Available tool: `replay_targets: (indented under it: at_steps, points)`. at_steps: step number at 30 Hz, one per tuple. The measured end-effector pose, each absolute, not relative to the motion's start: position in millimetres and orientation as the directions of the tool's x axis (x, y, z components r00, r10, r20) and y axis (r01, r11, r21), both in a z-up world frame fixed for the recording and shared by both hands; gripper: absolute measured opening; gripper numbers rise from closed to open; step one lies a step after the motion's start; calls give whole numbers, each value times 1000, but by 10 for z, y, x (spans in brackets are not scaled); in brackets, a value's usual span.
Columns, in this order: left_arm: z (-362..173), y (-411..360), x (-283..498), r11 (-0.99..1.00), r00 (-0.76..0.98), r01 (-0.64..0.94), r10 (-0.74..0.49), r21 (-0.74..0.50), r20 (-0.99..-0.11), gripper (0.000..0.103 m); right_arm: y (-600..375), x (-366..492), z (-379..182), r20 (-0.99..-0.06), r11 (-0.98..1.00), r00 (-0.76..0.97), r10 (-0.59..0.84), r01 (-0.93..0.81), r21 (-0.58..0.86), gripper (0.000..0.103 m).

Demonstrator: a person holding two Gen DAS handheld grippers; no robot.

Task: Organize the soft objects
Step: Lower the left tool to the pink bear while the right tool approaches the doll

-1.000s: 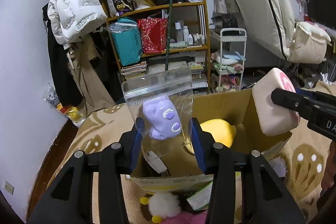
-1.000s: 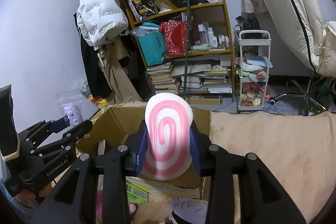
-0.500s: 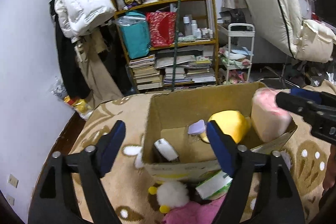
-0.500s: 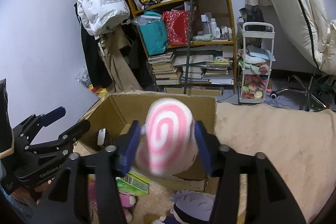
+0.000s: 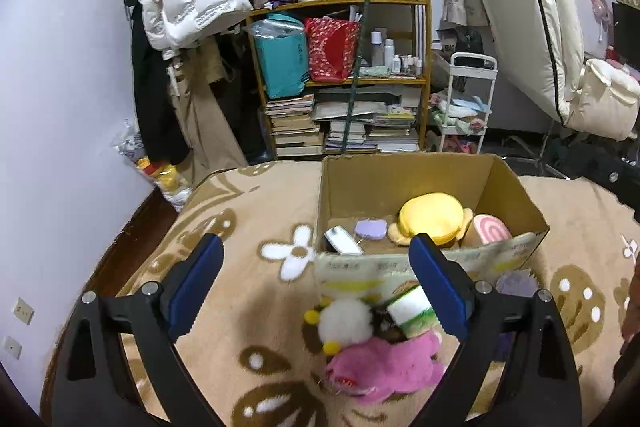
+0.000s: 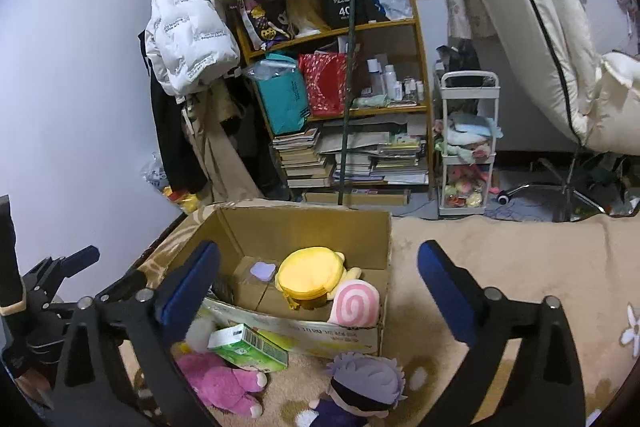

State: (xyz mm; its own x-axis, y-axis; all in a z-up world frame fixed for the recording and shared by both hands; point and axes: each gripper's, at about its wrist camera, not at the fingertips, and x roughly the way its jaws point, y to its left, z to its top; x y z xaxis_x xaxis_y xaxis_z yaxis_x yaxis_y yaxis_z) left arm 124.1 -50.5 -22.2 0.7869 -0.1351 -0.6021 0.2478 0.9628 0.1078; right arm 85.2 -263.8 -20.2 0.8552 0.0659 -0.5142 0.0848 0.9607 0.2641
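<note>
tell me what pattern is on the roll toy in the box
A pink and white spiral on the roll toy's end face, lying in the box; clearest in the right wrist view.

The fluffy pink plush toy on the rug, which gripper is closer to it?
Left. The left gripper hangs right over the fluffy pink plush toy, jaws wide open. The right gripper sits farther right, with the toy at its lower left.

Left tongs [image 5: 316,283] and right tongs [image 6: 318,291] gape, empty.

matt cardboard box [image 6: 390,247], fuzzy pile rug [image 5: 248,287], plush pink toy [image 5: 380,371].
</note>
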Motion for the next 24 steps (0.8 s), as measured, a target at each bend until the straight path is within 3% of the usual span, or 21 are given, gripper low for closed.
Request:
replay_targets:
  at_steps: [24]
  points:
    - [-653,-394,1086,959,640,280,-143,55,-755,93,-2491,462,-586,-638,965,768,46,130,226,103]
